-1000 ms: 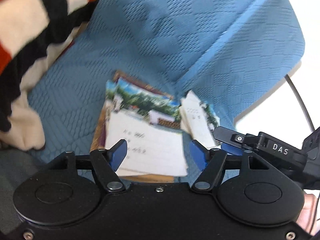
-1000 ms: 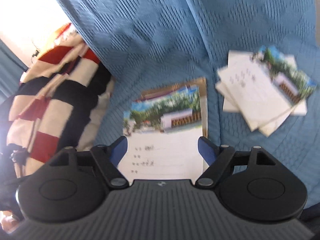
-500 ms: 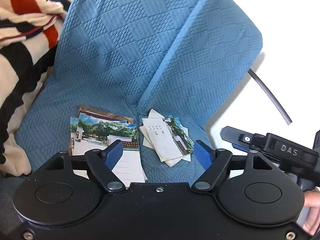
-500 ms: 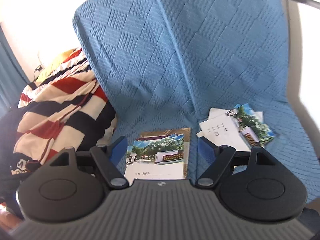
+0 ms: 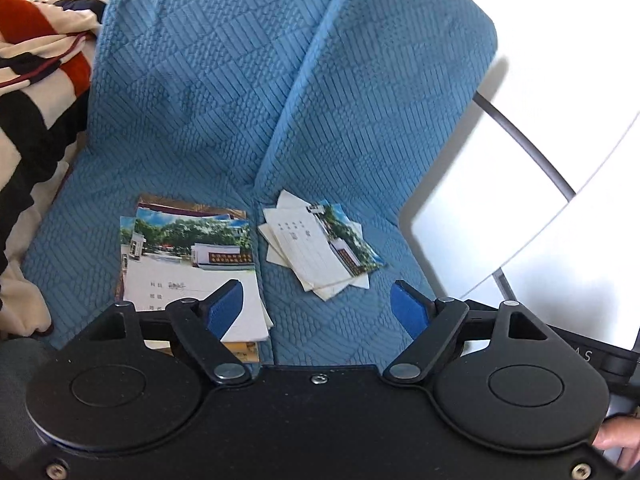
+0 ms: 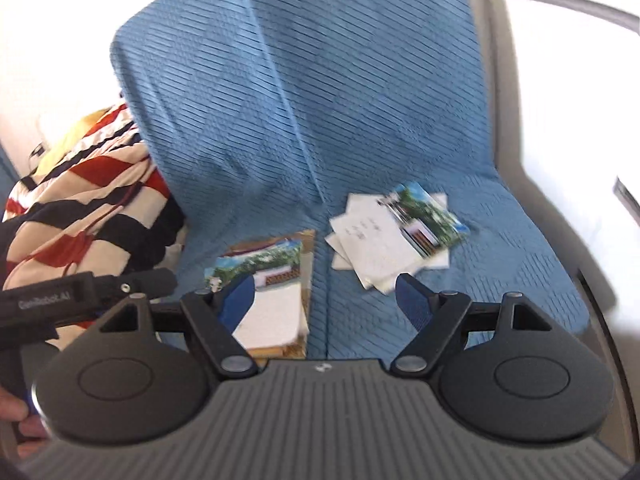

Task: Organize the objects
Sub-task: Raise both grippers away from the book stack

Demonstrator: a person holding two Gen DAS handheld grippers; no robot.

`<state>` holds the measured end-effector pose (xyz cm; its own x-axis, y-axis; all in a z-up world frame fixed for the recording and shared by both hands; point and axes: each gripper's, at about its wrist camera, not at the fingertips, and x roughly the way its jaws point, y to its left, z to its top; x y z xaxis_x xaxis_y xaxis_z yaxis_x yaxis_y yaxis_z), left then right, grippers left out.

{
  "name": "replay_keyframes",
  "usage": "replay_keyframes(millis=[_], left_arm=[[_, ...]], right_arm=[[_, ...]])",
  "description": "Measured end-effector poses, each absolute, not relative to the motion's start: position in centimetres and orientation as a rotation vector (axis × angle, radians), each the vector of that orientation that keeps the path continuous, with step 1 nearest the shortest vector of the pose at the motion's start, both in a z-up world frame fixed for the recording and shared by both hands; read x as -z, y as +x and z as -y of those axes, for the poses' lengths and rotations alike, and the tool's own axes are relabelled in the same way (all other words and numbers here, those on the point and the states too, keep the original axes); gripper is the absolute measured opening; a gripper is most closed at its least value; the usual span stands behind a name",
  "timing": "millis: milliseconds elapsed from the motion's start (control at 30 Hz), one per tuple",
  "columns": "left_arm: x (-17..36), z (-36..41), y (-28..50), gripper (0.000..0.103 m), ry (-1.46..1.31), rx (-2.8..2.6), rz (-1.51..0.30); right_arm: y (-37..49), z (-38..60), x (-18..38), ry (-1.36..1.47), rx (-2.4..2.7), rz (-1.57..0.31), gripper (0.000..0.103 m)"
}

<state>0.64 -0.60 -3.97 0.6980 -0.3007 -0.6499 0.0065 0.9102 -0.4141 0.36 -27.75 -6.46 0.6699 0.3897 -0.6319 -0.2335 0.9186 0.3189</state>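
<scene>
1. The left gripper's body is covering the near edge of the larger booklet stack.
2. Blur is smearing the print on the smaller stack.
3. The striped blanket is running off the frame's left edge.

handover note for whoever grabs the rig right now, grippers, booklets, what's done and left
Left gripper: jaws opening, nothing between them.
Right gripper: open, empty.
Neat stack of booklets lies on the blue seat cover, left side.
Loose pile of booklets lies fanned and askew beside it, apart.
Done, apparently: the neat stack.
Left, likely: square up the loose pile, perhaps add it to the stack.
</scene>
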Motion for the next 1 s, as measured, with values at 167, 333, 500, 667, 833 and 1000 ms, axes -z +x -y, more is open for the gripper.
replay_keyframes(millis=[167, 333, 500, 667, 833, 1000], left_arm=[[4.3, 1.7, 0.9, 0.088, -0.409, 0.189, -0.801], [4.3, 3.3, 0.8, 0.098, -0.389, 0.225, -0.806], [4.3, 4.3, 0.9, 0.101, -0.373, 0.23, -0.815], [4.2, 4.5, 1.3, 0.102, -0.366, 0.223, -0.82], [4.1, 4.7, 1.5, 0.102, -0.354, 0.237, -0.821], [4.2, 4.5, 2.1, 0.102, -0.359, 0.256, -0.812]], right_arm=[[-0.4, 28.8, 7.6, 0.221, -0.327, -0.772, 0.08], [-0.6, 29.3, 7.9, 0.21, -0.319, -0.771, 0.087], [-0.3, 30.1, 8.5, 0.222, -0.287, -0.784, 0.088], [-0.4, 30.7, 8.8, 0.242, -0.256, -0.787, 0.088], [-0.3, 31.0, 8.8, 0.252, -0.251, -0.784, 0.088], [-0.2, 31.0, 8.6, 0.251, -0.239, -0.778, 0.088]])
